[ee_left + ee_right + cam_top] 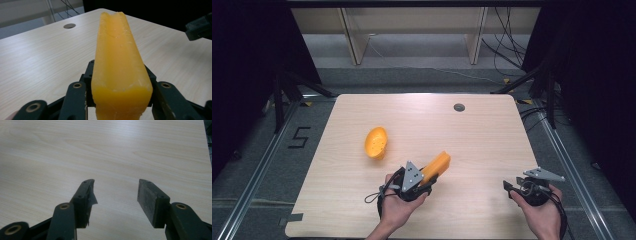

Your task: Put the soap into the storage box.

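pale wood table (pixel 472 135); left gripper (pixel 424 181) clamps long waxy orange block (pixel 436 165); right gripper (pixel 116 192) gaping

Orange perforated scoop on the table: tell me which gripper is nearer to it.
Left. The left gripper, shut on an orange block, sits just right of and nearer the person than the scoop. The right gripper is open, far across near the table's right edge.

Desk (pixel 482 135) mostly bare: far half & right side open for passing. Orange bowl (pixel 376 142) sits left-centre, only obstacle; small hole (pixel 459 107) near far edge.
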The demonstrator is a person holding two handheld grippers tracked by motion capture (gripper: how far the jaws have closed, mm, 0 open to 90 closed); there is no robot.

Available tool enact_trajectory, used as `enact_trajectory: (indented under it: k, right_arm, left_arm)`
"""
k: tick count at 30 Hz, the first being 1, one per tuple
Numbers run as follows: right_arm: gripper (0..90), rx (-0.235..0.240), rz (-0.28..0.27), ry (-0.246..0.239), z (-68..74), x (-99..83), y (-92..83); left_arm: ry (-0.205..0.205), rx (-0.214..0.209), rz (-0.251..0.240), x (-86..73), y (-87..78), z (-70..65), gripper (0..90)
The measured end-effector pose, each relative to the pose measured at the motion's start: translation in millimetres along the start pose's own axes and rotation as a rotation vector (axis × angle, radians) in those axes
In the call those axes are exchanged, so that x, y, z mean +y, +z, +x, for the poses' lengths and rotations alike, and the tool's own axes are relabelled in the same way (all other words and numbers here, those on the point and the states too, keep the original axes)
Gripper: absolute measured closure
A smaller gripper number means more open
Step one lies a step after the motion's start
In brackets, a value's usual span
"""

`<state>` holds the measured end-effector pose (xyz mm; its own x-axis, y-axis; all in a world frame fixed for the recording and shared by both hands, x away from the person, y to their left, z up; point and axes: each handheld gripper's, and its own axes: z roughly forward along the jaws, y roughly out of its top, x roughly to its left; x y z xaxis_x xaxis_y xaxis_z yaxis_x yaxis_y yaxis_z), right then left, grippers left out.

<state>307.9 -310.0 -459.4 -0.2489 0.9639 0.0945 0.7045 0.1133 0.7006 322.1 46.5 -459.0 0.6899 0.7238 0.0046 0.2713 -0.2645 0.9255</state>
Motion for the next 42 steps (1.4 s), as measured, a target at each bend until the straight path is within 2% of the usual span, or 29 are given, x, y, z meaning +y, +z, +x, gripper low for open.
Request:
enact_trajectory:
  k: [2,3,5,8,9,12,14,15,17,18,21,22,23,24,25,26,27,28,29,30,31,33,34,37,40,41,42]
  right_arm:
    - [47.4,0.002,0.004,0.0,0.1,0.0,-0.1]
    - [47.4,0.007,-0.014,0.001,0.1,-0.4,1.4]
    - [47.4,0.004,0.004,0.008,0.6,-0.1,-0.1]
    - [47.3,0.001,0.004,0.001,0.1,0.0,-0.2]
    - [47.2,0.006,-0.008,0.0,0.0,-0.4,1.1]
    - [47.2,0.001,0.002,-0.002,-0.1,-0.2,0.1]
    - [47.1,0.004,0.002,-0.005,-0.4,-0.1,-0.2]
    - [47.1,0.004,0.002,-0.005,-0.4,-0.1,-0.2]
    - [47.1,0.002,0.009,0.003,0.3,-0.2,0.2]
    - [47.1,0.002,0.009,0.003,0.3,-0.2,0.2]
    - [47.0,-0.002,0.004,-0.004,0.2,-0.1,0.3]
    - [47.0,-0.002,0.004,-0.004,0.2,-0.1,0.3]
    - [47.1,-0.001,0.004,-0.005,0.2,-0.2,0.3]
    - [47.0,-0.016,0.0,0.0,0.9,-0.5,2.1]
    - [47.0,-0.018,0.002,0.002,1.1,-0.5,2.4]
    - [47.0,-0.014,-0.001,-0.011,0.1,-0.7,2.3]
    - [47.0,-0.004,-0.005,-0.011,-0.3,-0.9,2.0]
    - [47.0,0.007,-0.006,-0.006,0.0,-0.9,1.7]
    - [46.9,0.006,-0.006,-0.006,0.1,-0.8,1.9]
    - [46.9,0.004,-0.006,-0.005,0.4,-0.7,2.1]
    - [46.9,-0.005,-0.01,-0.018,-0.3,-0.8,2.8]
    - [46.9,-0.015,0.0,-0.011,0.6,-0.5,2.8]
    - [46.8,-0.013,-0.001,-0.014,0.3,-0.7,2.6]
    - [46.8,0.007,-0.004,-0.003,0.3,-0.8,1.8]
    - [46.8,0.009,-0.003,-0.004,0.5,-0.8,2.1]
    - [46.8,0.006,-0.002,-0.006,0.5,-0.8,2.1]
    - [46.8,0.004,-0.002,-0.008,0.6,-0.8,2.3]
  left_arm:
    - [-0.015,0.029,-0.014,-0.6,-2.9,6.6,60.2]
    - [-0.019,0.035,-0.018,-1.1,-3.8,9.5,60.2]
    - [-0.026,0.057,-0.021,-2.1,-6.1,13.8,60.2]
    - [-0.039,0.074,-0.027,-3.2,-8.5,18.5,60.2]
    - [-0.051,0.094,-0.032,-3.8,-10.8,23.5,60.2]
    - [-0.064,0.126,-0.045,-2.6,-14.7,31.3,60.2]
    - [-0.057,0.154,-0.051,-1.2,-17.3,36.0,60.2]
    - [-0.057,0.154,-0.051,-1.2,-17.3,36.0,60.2]
    - [-0.055,0.19,-0.053,0.3,-20.6,41.5,60.2]
    - [-0.055,0.19,-0.053,0.3,-20.6,41.5,60.2]
    - [-0.075,0.229,-0.067,0.5,-23.6,48.5,60.2]
    - [-0.075,0.229,-0.067,0.5,-23.6,48.5,60.2]
    - [-0.086,0.242,-0.072,0.7,-24.5,50.3,60.2]
    - [-0.093,0.28,-0.082,1.2,-26.2,55.3,60.2]
    - [-0.115,0.29,-0.08,1.4,-27.1,56.6,60.2]
    - [-0.115,0.29,-0.08,1.4,-27.1,56.6,60.2]
    - [-0.135,0.308,-0.091,1.7,-28.2,60.6,60.2]
    - [-0.137,0.327,-0.095,2.2,-28.9,62.8,60.2]
    - [-0.141,0.348,-0.097,2.5,-29.5,65.2,60.2]
    - [-0.141,0.348,-0.097,2.5,-29.5,65.2,60.2]
    - [-0.155,0.374,-0.099,3.1,-30.0,68.1,60.2]
    - [-0.17,0.396,-0.104,3.4,-30.5,73.0,60.2]
    - [-0.17,0.396,-0.104,3.4,-30.5,73.0,60.2]
    - [-0.198,0.431,-0.12,3.9,-29.9,81.1,60.2]
    - [-0.208,0.454,-0.126,4.5,-29.1,85.2,60.2]
    - [-0.22,0.481,-0.139,4.7,-27.8,89.5,60.2]
    - [-0.22,0.481,-0.139,4.7,-27.8,89.5,60.2]
